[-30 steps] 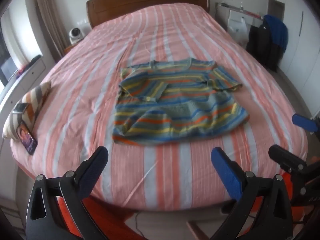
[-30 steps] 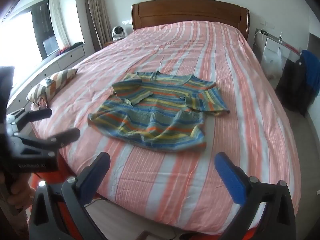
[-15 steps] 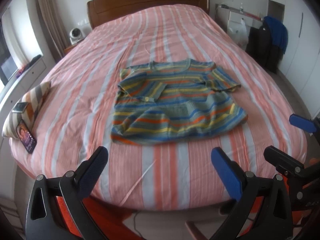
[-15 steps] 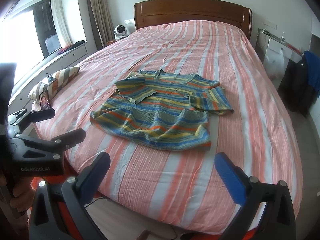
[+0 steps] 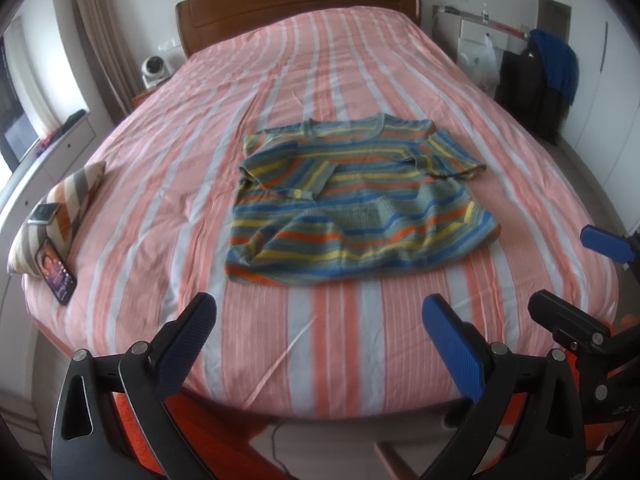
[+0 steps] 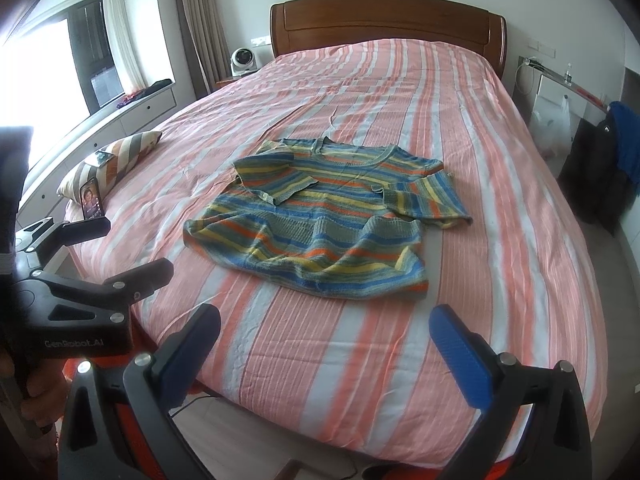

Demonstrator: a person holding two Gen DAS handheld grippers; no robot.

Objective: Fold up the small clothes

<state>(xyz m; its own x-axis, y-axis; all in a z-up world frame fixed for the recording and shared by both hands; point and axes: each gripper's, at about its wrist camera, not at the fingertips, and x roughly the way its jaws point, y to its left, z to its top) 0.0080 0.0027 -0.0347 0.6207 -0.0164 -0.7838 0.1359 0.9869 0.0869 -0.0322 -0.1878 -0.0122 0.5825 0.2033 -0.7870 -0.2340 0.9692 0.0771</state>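
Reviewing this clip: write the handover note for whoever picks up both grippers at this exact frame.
Left gripper: open, empty, short of the bed's near edge.
Right gripper: open, empty, alongside it.
Striped knit top: lies on the striped bedspread, neckline toward the headboard; one sleeve is turned in over the chest, the other lies out to the side.
Done: at most that one sleeve.
Left: the remaining folds.

One striped knit sweater [image 5: 356,204], one bed [image 5: 304,344], one striped pillow [image 5: 70,196] at nine o'clock, one phone [image 5: 56,276], two grippers, one fan [image 6: 243,60]
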